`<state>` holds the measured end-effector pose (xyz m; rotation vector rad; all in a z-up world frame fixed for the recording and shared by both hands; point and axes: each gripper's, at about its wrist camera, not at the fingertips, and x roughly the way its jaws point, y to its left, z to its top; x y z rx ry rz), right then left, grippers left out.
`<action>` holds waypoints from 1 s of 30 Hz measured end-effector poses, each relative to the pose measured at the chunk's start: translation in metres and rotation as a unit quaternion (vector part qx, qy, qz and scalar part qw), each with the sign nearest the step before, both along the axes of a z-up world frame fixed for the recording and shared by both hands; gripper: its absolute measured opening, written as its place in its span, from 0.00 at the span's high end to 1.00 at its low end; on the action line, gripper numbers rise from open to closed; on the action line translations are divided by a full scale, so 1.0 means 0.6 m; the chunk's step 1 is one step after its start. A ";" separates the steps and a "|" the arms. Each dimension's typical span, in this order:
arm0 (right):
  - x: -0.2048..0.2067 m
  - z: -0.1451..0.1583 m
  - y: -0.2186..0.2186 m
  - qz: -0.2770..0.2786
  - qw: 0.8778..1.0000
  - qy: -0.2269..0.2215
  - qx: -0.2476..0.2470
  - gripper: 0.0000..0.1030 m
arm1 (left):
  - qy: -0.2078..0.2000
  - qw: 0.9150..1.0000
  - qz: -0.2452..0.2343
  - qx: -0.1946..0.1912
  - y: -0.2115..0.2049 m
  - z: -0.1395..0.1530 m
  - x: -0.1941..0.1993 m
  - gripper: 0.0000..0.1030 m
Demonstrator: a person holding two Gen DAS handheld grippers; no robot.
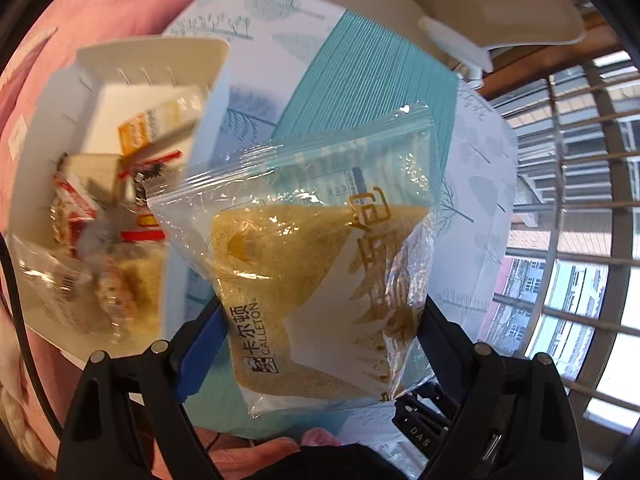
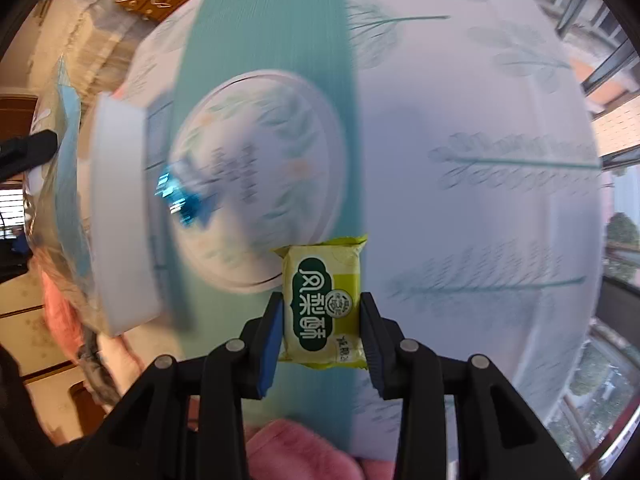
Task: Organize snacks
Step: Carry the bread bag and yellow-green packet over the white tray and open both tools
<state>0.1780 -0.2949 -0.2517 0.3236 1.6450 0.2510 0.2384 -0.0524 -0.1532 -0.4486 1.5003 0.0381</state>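
My left gripper (image 1: 316, 320) is shut on a clear bag of bread (image 1: 304, 264) with blue seal strips and gold print, held above the table. To its left stands a white bin (image 1: 100, 92) with several wrapped snacks inside. My right gripper (image 2: 322, 312) is shut on a small yellow-green pastry packet (image 2: 324, 300). It hangs over the edge of a round white plate (image 2: 256, 176) with leaf print, where a shiny blue wrapped candy (image 2: 184, 196) lies. The white bin (image 2: 120, 216) shows blurred at the left of the right wrist view.
A tablecloth with leaf print (image 1: 472, 184) and a teal runner (image 1: 360, 80) cover the table. Beige chairs (image 1: 500, 4) stand at the far side. Window bars (image 1: 580, 200) are at the right. Pink fabric (image 1: 100, 16) lies beyond the bin.
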 end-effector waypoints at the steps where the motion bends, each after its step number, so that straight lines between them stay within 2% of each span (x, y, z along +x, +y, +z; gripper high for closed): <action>1: -0.007 0.004 0.014 0.003 1.000 -0.001 -0.005 0.64 | -0.007 1.000 -0.005 0.001 0.009 0.006 -0.011 0.13; 9: -0.046 0.048 0.094 -0.021 0.999 -0.025 -0.014 0.64 | -0.091 0.995 -0.051 0.001 0.123 0.087 -0.099 0.13; 14: -0.057 0.070 0.145 -0.045 0.998 -0.045 -0.010 0.64 | -0.125 0.990 -0.064 0.001 0.194 0.114 -0.125 0.13; 23: -0.064 0.110 0.253 -0.068 0.991 -0.110 0.022 0.64 | -0.168 0.982 -0.089 0.010 0.315 0.119 -0.142 0.13; 30: -0.066 0.132 0.327 -0.076 0.982 -0.166 0.044 0.64 | -0.190 0.974 -0.120 0.014 0.372 0.100 -0.135 0.13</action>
